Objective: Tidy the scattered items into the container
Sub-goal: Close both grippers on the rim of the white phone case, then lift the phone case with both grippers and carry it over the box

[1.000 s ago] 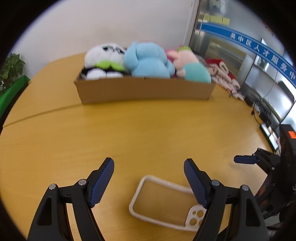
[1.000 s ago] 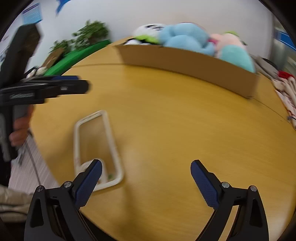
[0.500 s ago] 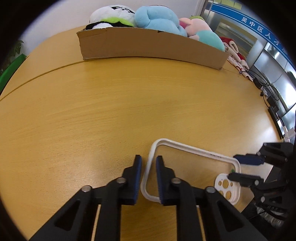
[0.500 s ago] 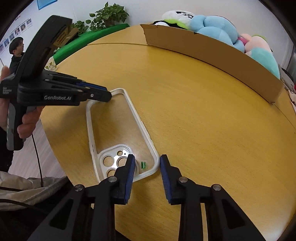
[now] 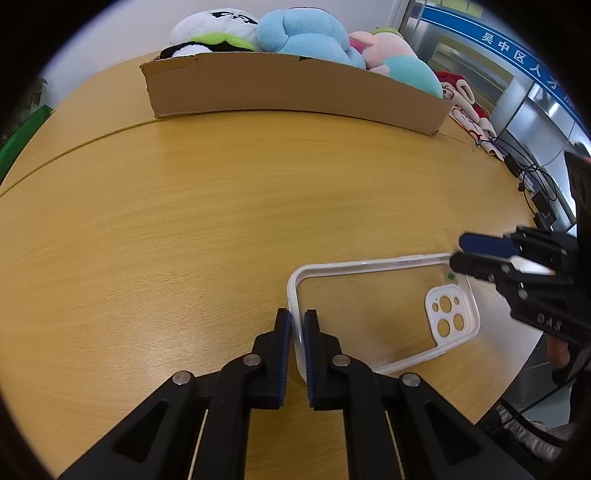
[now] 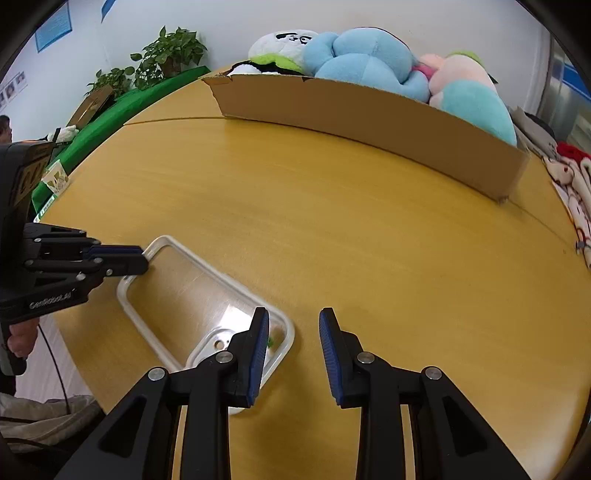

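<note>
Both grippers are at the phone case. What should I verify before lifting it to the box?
1. Left gripper shut on phone case rim: ok.
2. Right gripper clamped on camera-end rim: not ok, jaws straddle it with a gap.
3. Table free between case and cardboard box: ok.
4. Room in the box among plush toys: cannot tell.
5. Case lifted off the table: cannot tell.
</note>
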Demonstrator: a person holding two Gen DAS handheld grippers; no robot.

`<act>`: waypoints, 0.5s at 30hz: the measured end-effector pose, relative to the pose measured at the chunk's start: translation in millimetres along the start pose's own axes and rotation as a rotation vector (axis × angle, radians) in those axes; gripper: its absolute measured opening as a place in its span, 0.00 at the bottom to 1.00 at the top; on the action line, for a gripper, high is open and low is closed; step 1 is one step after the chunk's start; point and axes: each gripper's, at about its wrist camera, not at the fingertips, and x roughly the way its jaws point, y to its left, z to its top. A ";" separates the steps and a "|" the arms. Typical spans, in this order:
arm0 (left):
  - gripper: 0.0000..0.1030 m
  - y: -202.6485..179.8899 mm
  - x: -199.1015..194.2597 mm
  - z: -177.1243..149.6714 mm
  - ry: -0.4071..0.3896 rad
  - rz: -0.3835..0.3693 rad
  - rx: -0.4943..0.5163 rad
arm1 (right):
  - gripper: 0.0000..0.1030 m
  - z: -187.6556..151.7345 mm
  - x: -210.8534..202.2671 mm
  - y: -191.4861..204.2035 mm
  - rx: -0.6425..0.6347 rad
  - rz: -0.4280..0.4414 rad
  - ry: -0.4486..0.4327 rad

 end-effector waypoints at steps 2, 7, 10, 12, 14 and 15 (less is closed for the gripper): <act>0.06 -2.5 0.7 1.2 0.003 0.005 0.000 | 0.29 -7.2 -1.1 3.2 0.007 0.010 0.032; 0.05 -1.9 1.5 3.1 0.008 0.003 -0.022 | 0.21 -7.0 2.5 12.3 0.023 0.011 0.043; 0.05 -5.7 4.6 8.9 0.014 0.016 -0.015 | 0.17 -2.0 5.5 8.6 0.039 0.002 0.024; 0.05 -6.4 3.8 11.5 0.009 0.017 -0.015 | 0.15 0.5 4.3 5.3 0.056 -0.003 0.001; 0.05 -4.7 0.5 15.4 -0.001 0.001 -0.030 | 0.14 5.9 0.0 0.1 0.076 -0.004 -0.031; 0.05 -4.2 -1.2 18.6 -0.006 -0.007 -0.041 | 0.13 10.2 -2.5 -2.9 0.082 -0.007 -0.047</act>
